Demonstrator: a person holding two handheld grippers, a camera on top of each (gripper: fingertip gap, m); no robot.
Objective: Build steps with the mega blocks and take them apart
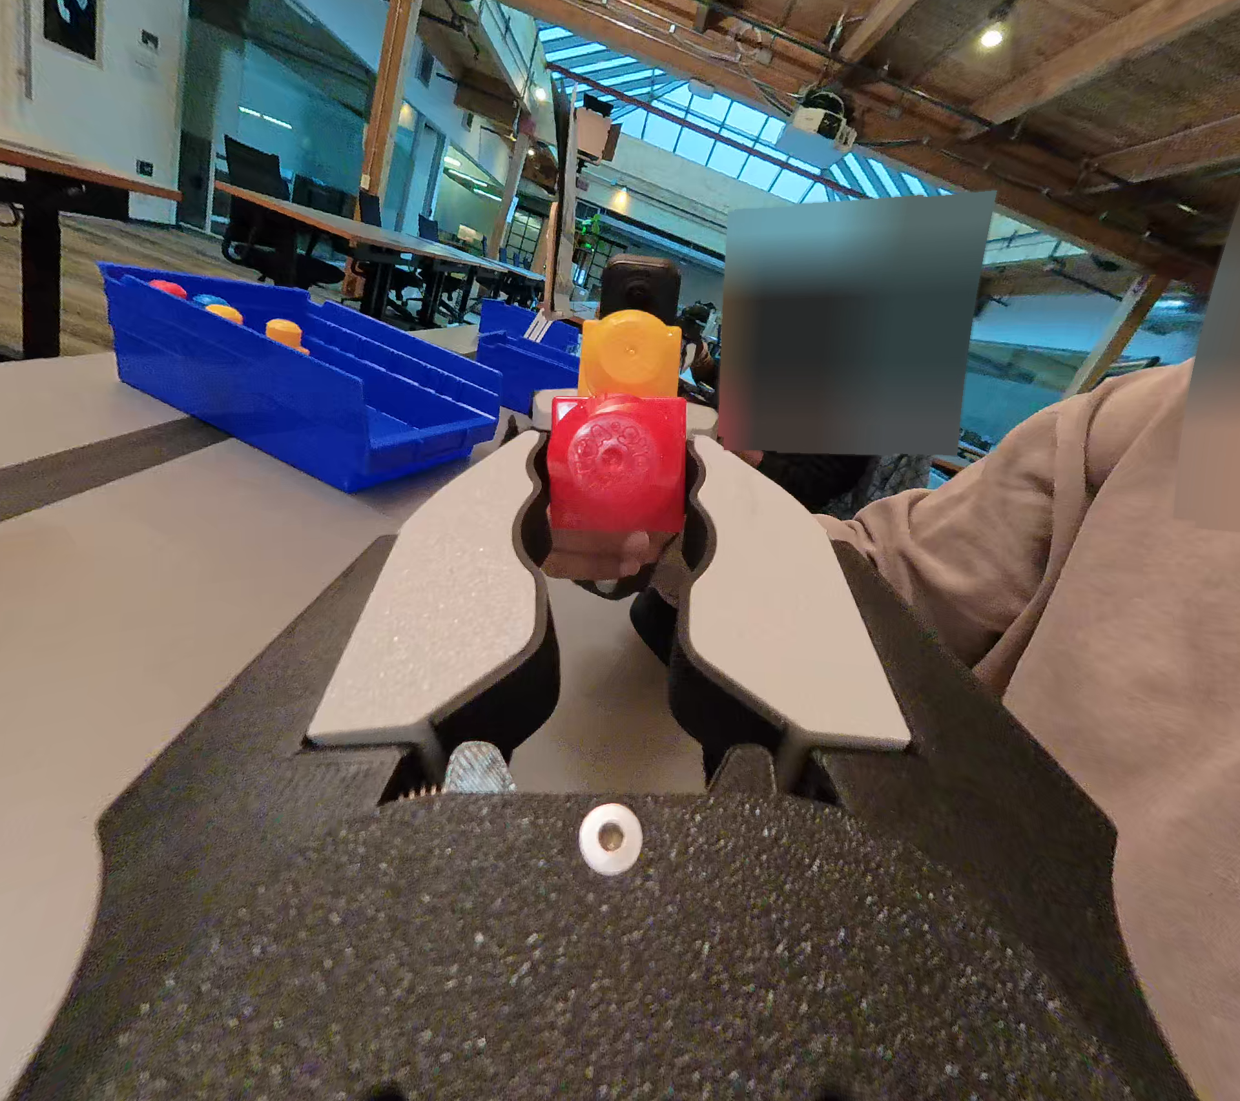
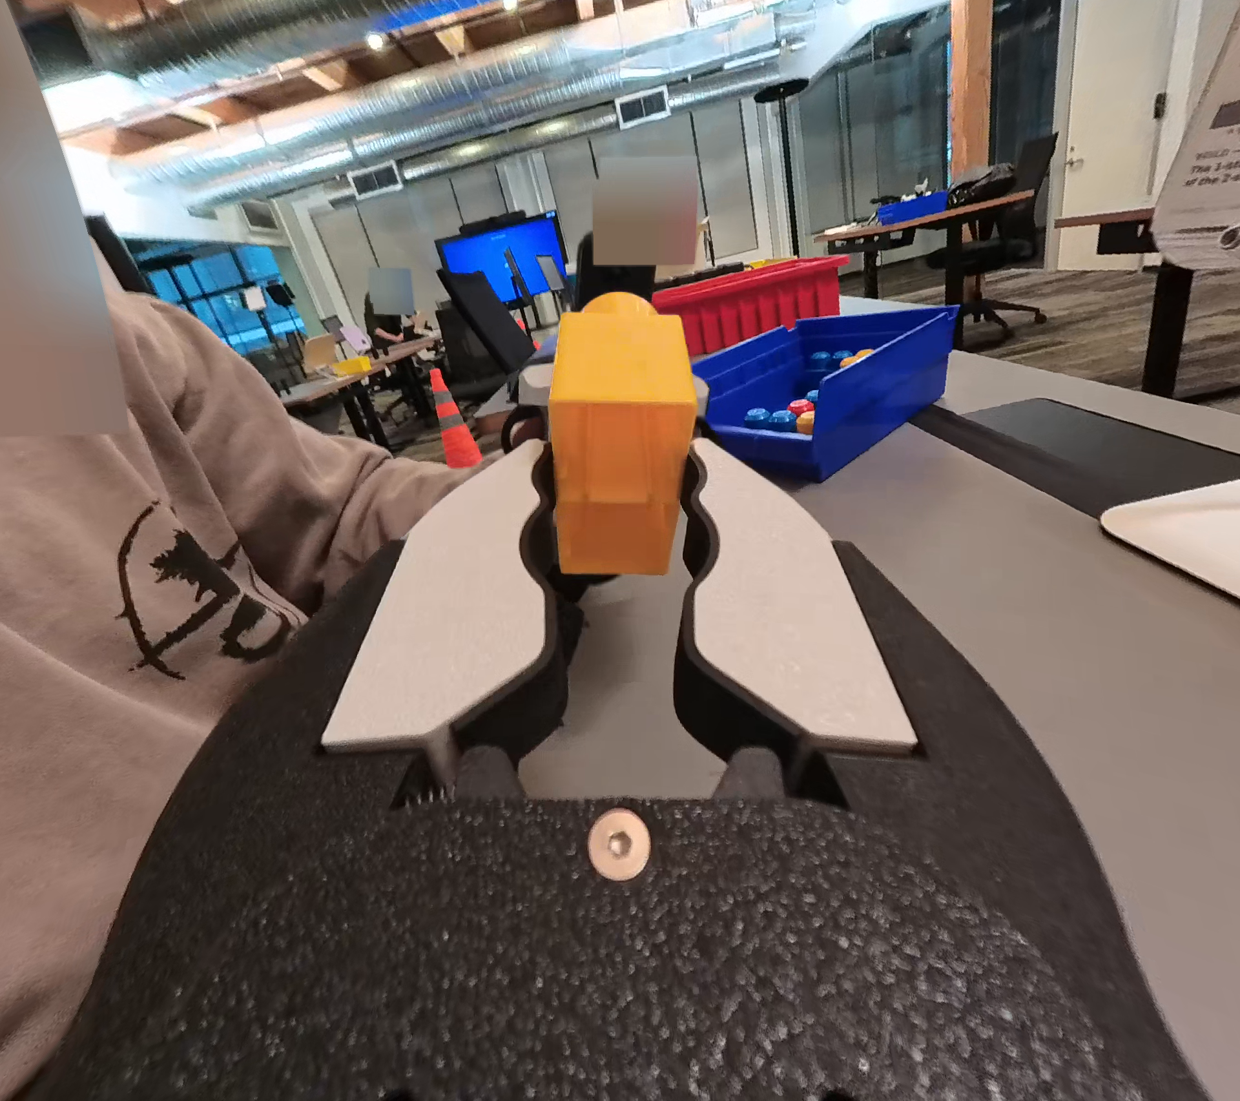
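Gripping a red block [image 1: 614, 465] between closed fingers, left gripper [image 1: 614, 485], right gripper [image 2: 621, 505] clamped on an orange block [image 2: 621, 451], both blocks raised near the blue bin [image 2: 872, 398] of loose blocks, above the grey table [image 2: 973, 633].

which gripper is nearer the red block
Left. The left gripper is shut on the red block; the right gripper holds the orange block facing it.

A red block [image 1: 614, 461] sits clamped between the left hand-held gripper [image 1: 616, 465] tips, stud facing the camera; an orange block [image 2: 621, 451] is clamped likewise in the right hand-held gripper [image 2: 618, 465], just above and behind the red one.
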